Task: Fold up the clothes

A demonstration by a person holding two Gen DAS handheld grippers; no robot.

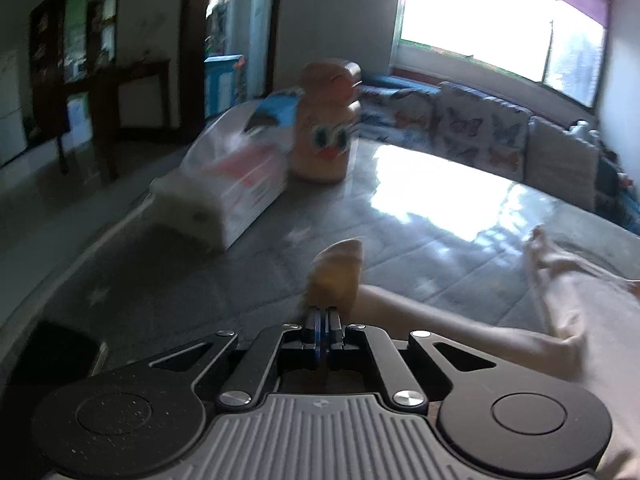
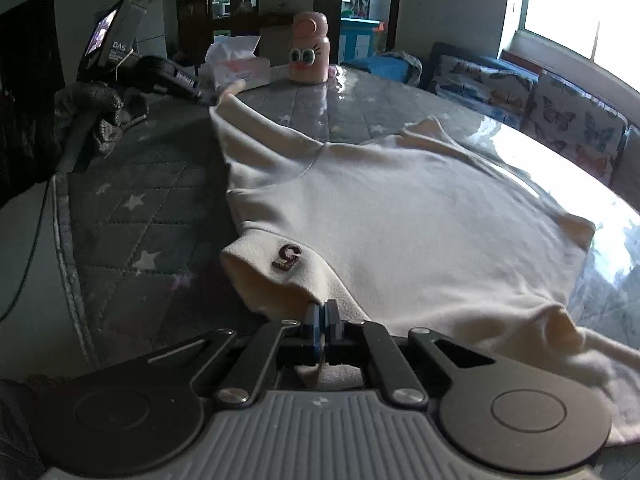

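Clearly, on the left side of the right wrist view, a grey garment [image 2: 96,112] is lying bunched near a dark box [image 2: 116,40], with a tissue box [image 2: 236,66] and a pink duck-faced bottle [image 2: 309,50] standing further right along the upper edge. Filling the middle and right of that frame, the cream sweatshirt [image 2: 400,216] is lying spread on the glossy, quilt-patterned worktop [image 2: 132,208], one sleeve reaching toward the upper left and a cuff with a small "G" badge [image 2: 286,258] sitting low in the centre. Its long axis seems to be running from lower right toward the upper left of the frame, along that stretched sleeve; which end is the hem I cannot tell.

The right gripper [image 2: 321,312] is pinching the cloth just below the badge, its fingers pressed together on the fabric. In the left wrist view, which is blurred, the left gripper [image 1: 323,316] is likewise clamping a tan tip of cloth standing up from its fingers, with more cream fabric trailing to the lower right.

The sweatshirt is looking soft, light and limp, likely sagging wherever it is unsupported and sliding easily on the shiny surface. Cuffs, seams and hem corners are probably offering the firmest hold.
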